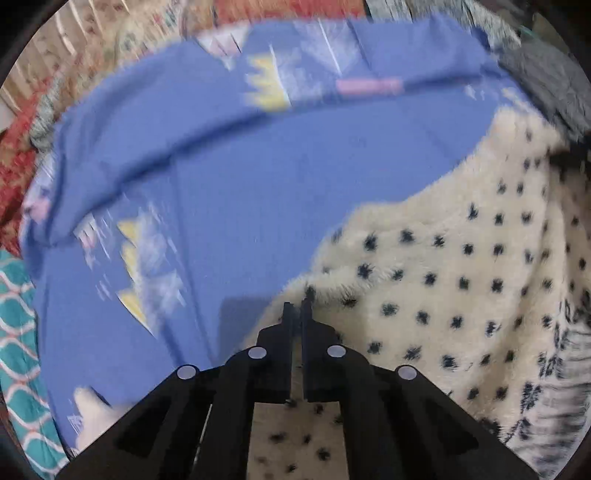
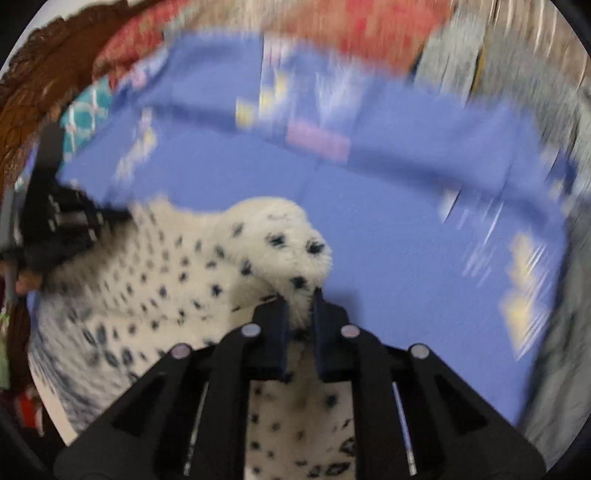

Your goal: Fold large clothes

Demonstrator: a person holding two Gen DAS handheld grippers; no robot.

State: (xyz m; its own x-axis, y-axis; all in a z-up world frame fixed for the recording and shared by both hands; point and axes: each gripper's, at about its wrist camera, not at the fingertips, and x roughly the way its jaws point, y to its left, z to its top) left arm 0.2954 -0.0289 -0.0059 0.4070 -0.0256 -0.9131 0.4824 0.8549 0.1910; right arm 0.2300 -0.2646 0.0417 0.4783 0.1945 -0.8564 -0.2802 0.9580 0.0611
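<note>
A cream fleece garment (image 1: 443,277) with black dots lies on a blue printed bedsheet (image 1: 258,184). In the left wrist view my left gripper (image 1: 297,306) is shut, its fingertips pinching the garment's fuzzy edge where it meets the sheet. In the right wrist view my right gripper (image 2: 299,295) is shut on a bunched fold of the same garment (image 2: 166,277), and the fleece bulges up above the fingers. The left gripper (image 2: 62,221) also shows there as a dark shape at the garment's far left edge. Both views are blurred.
The blue bedsheet (image 2: 406,240) spreads wide beyond the garment. A teal patterned cloth (image 1: 18,332) lies at its left edge, red patterned fabric (image 2: 388,33) at the back and grey cloth (image 2: 565,369) on the right. Brown carved wood (image 2: 37,74) stands at the far left.
</note>
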